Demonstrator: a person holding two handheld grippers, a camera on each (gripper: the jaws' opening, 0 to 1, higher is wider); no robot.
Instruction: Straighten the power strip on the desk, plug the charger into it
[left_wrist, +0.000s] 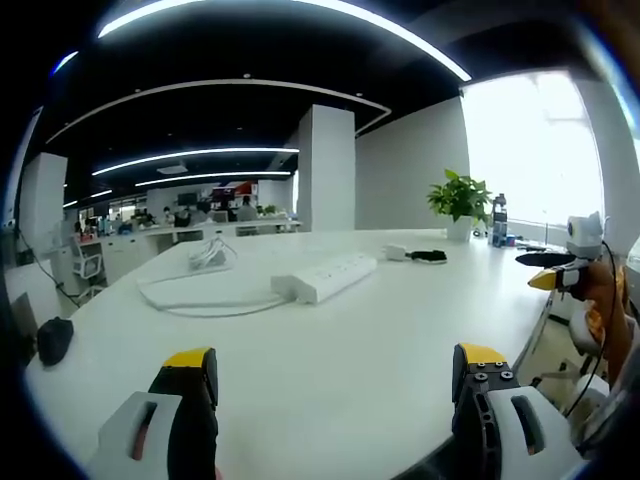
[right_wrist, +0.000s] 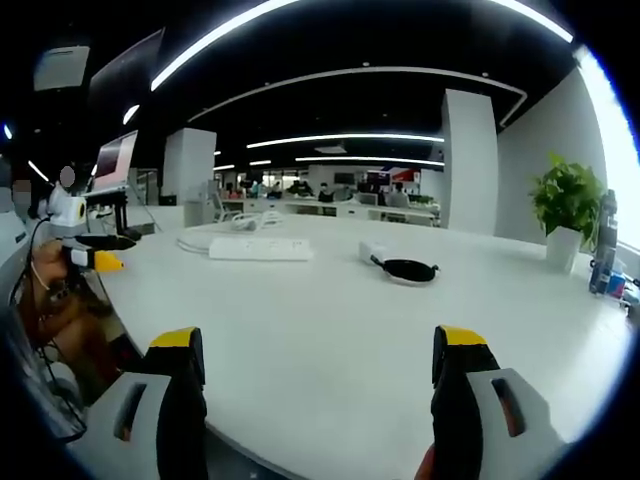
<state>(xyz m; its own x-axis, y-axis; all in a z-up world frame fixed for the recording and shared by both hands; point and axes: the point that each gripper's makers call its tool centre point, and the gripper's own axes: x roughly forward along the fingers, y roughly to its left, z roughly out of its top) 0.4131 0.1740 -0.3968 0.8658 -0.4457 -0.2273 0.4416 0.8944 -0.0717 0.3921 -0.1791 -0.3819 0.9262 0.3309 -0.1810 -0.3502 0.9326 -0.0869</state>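
A white power strip (left_wrist: 325, 277) lies at an angle on the white desk (left_wrist: 330, 340), well ahead of my open left gripper (left_wrist: 335, 372). Its white cord (left_wrist: 200, 296) loops to the left and ends in a coil. Beyond it sits a small white charger (left_wrist: 397, 252) with a black cable (left_wrist: 430, 256) bundled beside it. In the right gripper view the power strip (right_wrist: 260, 248) is far ahead on the left and the charger (right_wrist: 373, 251) lies with its black cable (right_wrist: 408, 269) near the middle. My right gripper (right_wrist: 320, 350) stands open with nothing between its jaws.
A potted plant (left_wrist: 460, 200) and a bottle (left_wrist: 499, 220) stand at the desk's far edge by the window. A dark object (left_wrist: 55, 340) rests at the desk's left edge. The other gripper (left_wrist: 560, 275) comes in from the right. A monitor (right_wrist: 115, 160) stands at the left.
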